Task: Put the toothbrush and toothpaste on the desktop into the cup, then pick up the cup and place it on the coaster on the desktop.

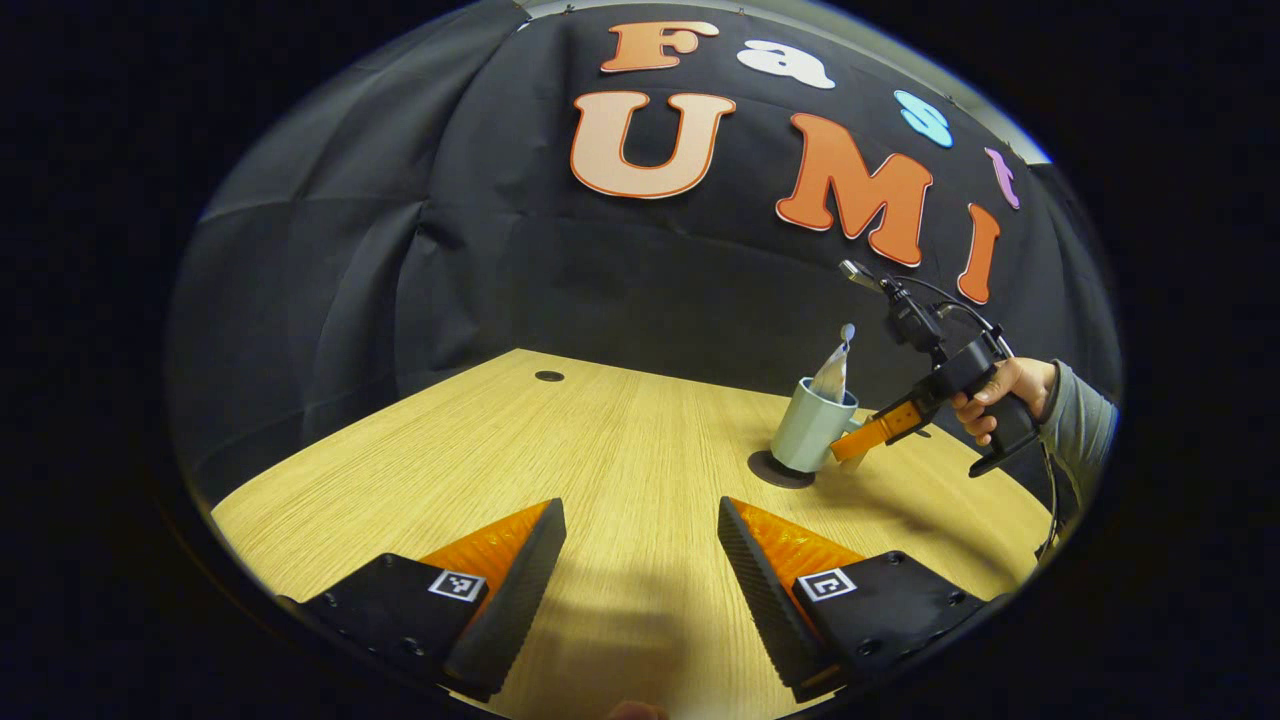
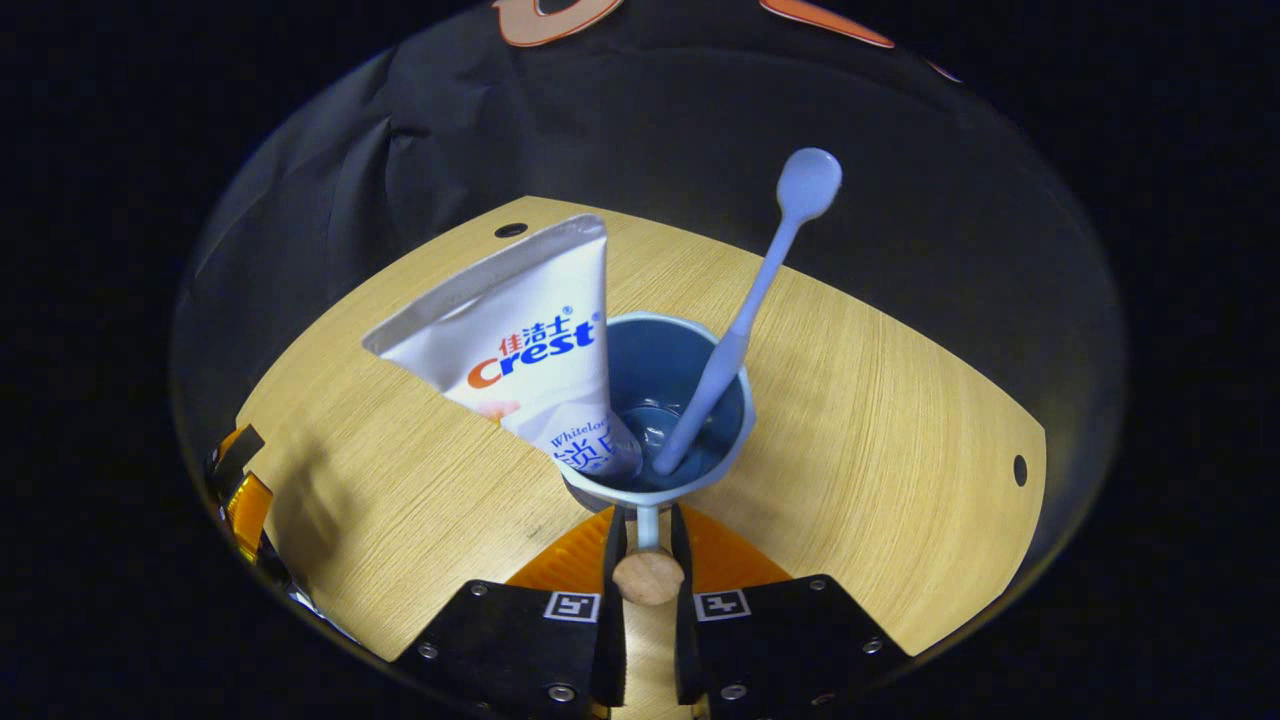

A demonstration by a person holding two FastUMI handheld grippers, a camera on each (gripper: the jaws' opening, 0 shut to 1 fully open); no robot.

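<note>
Left gripper view: we are looking along the left gripper [image 1: 640, 560], whose fingers are standing wide apart with nothing between them, hovering over bare wood of the desktop [image 1: 600, 440]. Farther off to the right we are seeing one pale green cup [image 1: 810, 428], upright, its base sitting on one dark round coaster [image 1: 778, 470]; whether the base is fully down on it we cannot tell. One toothpaste tube [image 1: 832, 375] is sticking up out of the cup, and one thin toothbrush [image 1: 847, 335] is rising just above it. The right gripper [image 1: 855, 443] is reaching the cup's handle side, carried by a hand [image 1: 1000, 395] in a grey sleeve [image 1: 1080, 425]. One small dark hole [image 1: 548, 376] is showing in the desktop near the back edge.

Right gripper view: we are looking down into the cup [image 2: 655, 400], blue inside with a pale rim. The toothpaste [image 2: 520, 340], white with a crimped flat end, is leaning left against the rim. The toothbrush [image 2: 745, 320], light blue, is leaning right with its rounded end up. The right gripper's [image 2: 648, 560] fingers are nearly closed, pressing on both sides of the cup's handle [image 2: 648, 575], which is ending in a round wooden knob. Two dark holes are showing in the desktop [image 2: 880, 400] here.
</note>
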